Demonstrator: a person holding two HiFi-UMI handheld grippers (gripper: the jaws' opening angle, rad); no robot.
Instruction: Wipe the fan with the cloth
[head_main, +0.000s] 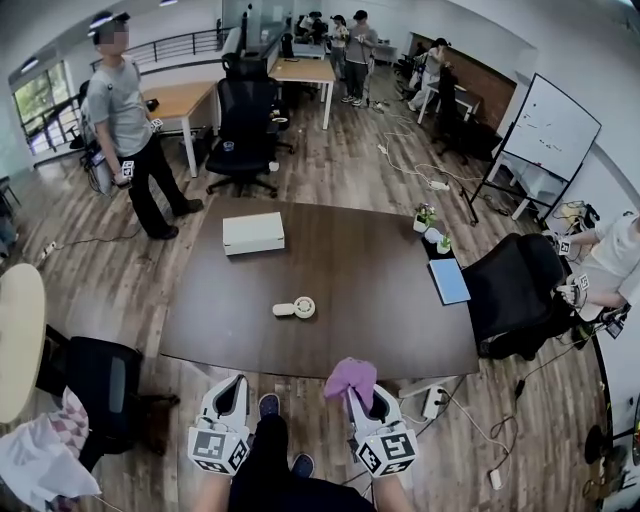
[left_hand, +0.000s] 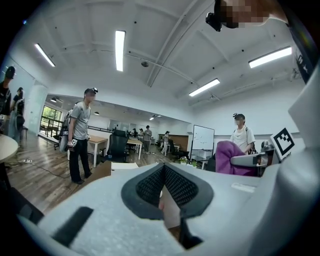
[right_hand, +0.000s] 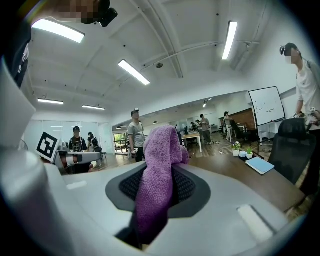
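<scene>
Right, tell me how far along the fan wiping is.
Done: the purple cloth is picked up and clamped in the right tool. In hand: both tools hover at the near edge of the table, short of the fan. Left: the fan lies mid-table with nothing touching it, the left tool is shut and empty, and wiping has not yet begun.

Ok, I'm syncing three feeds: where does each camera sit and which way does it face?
Head view: on the person's head, looking steeply down at the table and fan; left gripper and right gripper show at the bottom.
Left gripper view: on the left gripper, facing level across the room; its shut, empty jaws show.
Right gripper view: on the right gripper, facing likewise; its jaws clamp the cloth.
Shared: all show the cloth.
</scene>
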